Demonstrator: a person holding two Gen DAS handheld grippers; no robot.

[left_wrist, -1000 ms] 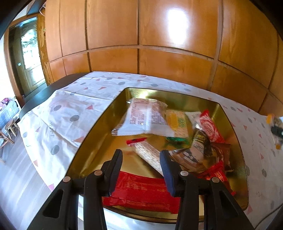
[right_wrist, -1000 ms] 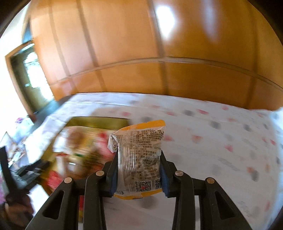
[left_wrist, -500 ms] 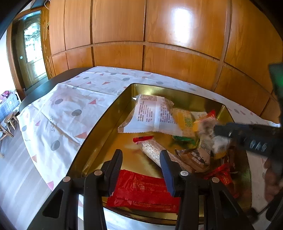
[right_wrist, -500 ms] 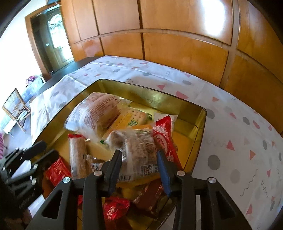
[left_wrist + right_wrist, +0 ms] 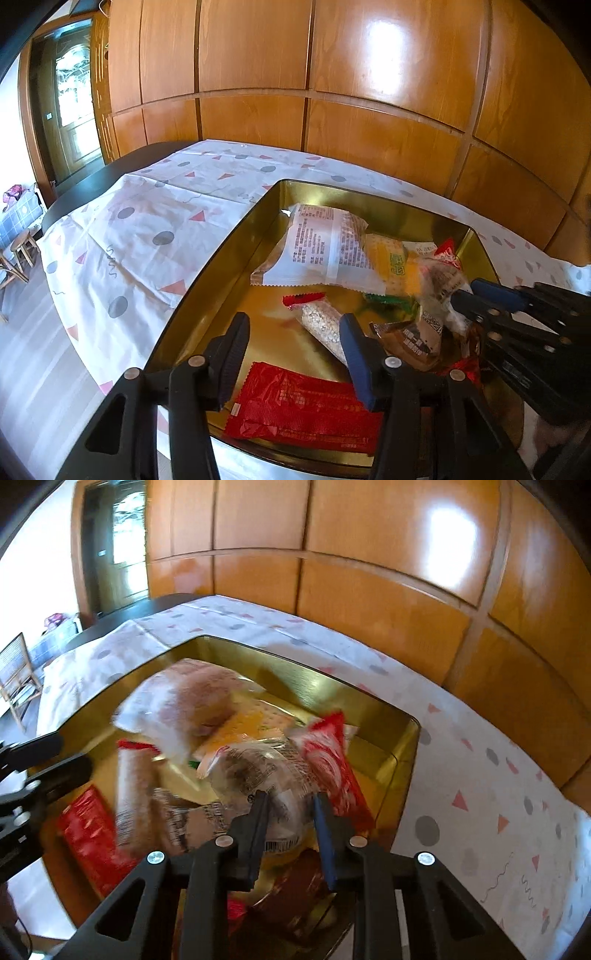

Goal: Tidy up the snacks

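A gold tray (image 5: 221, 251) (image 5: 369, 698) holds several snacks: a large white packet (image 5: 321, 251), a yellow cracker packet (image 5: 391, 262), a grain bar (image 5: 321, 321), a brown packet (image 5: 410, 339) and a flat red packet (image 5: 306, 406). My left gripper (image 5: 293, 321) hovers over the tray's near end, its jaws opening, with nothing between them. My right gripper (image 5: 290, 795) (image 5: 458, 295) is low over the tray's right side, its jaws closing tight on a clear orange-trimmed packet (image 5: 258, 771) (image 5: 439, 277) that rests on the pile beside a red packet (image 5: 332, 760).
The tray sits on a white tablecloth (image 5: 147, 236) with grey dots and pink triangles over a dark table. A wood-panelled wall (image 5: 369, 110) stands close behind. A door (image 5: 74, 110) and small stools are at far left. My left gripper (image 5: 37, 768) shows at the right wrist view's left edge.
My right gripper carried the clear packet from over the tablecloth to the tray, sank onto the pile, and its jaws narrowed. The left gripper stayed put while its jaws widened.
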